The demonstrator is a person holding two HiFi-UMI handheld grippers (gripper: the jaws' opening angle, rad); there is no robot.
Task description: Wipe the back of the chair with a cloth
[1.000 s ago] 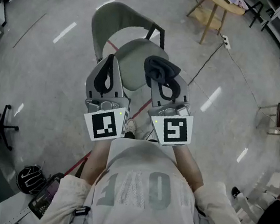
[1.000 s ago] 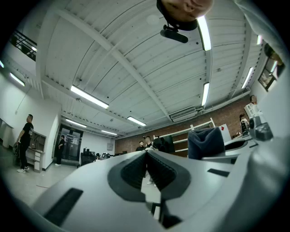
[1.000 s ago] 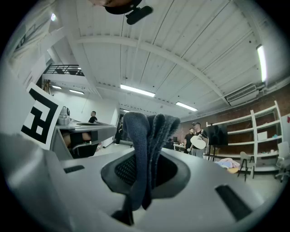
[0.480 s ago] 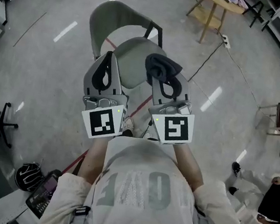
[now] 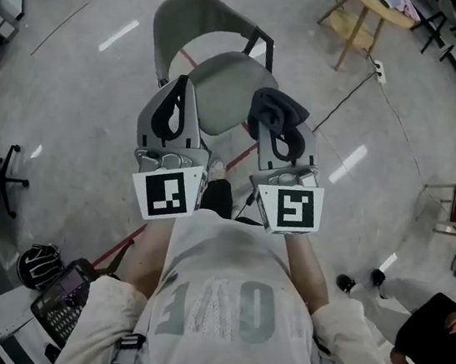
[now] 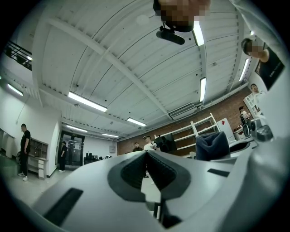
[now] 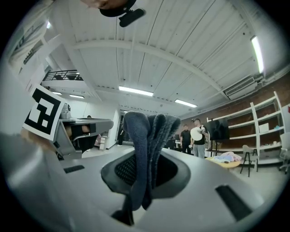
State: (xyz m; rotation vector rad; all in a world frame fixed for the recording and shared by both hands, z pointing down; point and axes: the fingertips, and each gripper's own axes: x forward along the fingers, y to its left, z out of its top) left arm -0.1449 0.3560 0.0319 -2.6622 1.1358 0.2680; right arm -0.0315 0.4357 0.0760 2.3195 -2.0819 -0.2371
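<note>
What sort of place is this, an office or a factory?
Probably an open lab or workshop hall: bare polished floor, white shelving against a brick wall, strip lights on a ribbed metal ceiling, and people standing about.

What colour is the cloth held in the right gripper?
Dark slate blue. The cloth shows best in the right gripper view.

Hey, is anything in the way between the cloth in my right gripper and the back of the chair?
Nothing visible does. The right gripper is shut on the cloth above the seat, and the backrest lies beyond that bare seat. The left gripper, shut and empty, is off to the side.
</note>
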